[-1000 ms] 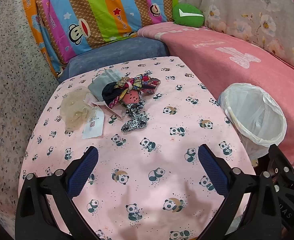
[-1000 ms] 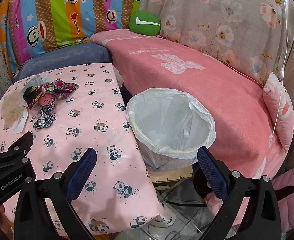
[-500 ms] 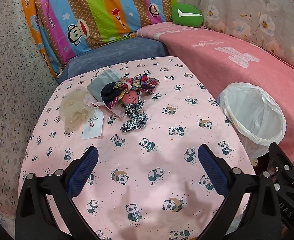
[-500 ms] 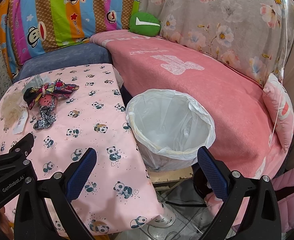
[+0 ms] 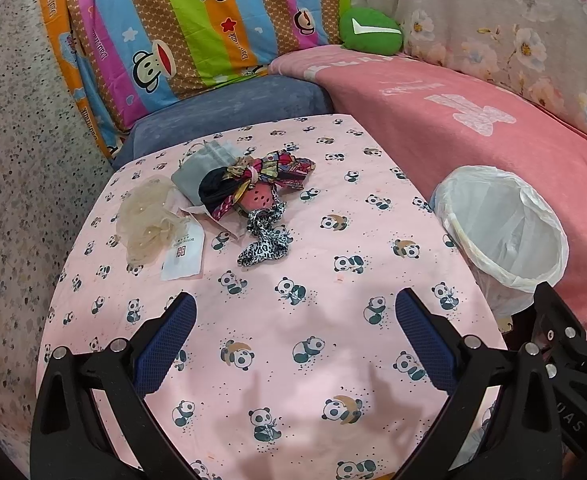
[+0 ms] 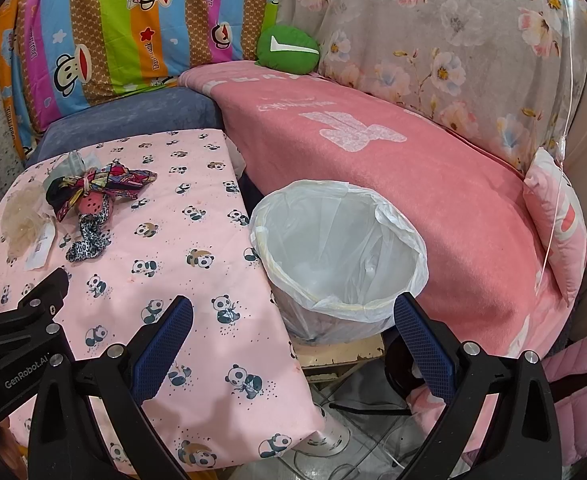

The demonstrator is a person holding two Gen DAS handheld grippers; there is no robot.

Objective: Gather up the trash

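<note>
Surface: covered by a pink panda-print cloth; the trash is gathered toward 11 o'clock in the left wrist view.
Bin: lined with a white bag and seen empty, just beside the surface's edge, at 3 o'clock in the left wrist view.
Trash pile: soft fabric scraps are heaped and touching: a grey pouch, a dark knotted scarf, a leopard-print strip.
Beige mesh: lies at the pile's 9 o'clock, partly over a white paper tag.
Handling: everything is judged light, limp and compressible; a bunched fold or knot is best pinched, while the flat tag may slip.
Left gripper: fingers are spread, nothing held.
Right gripper: fingers are spread, empty, near the bin.
</note>
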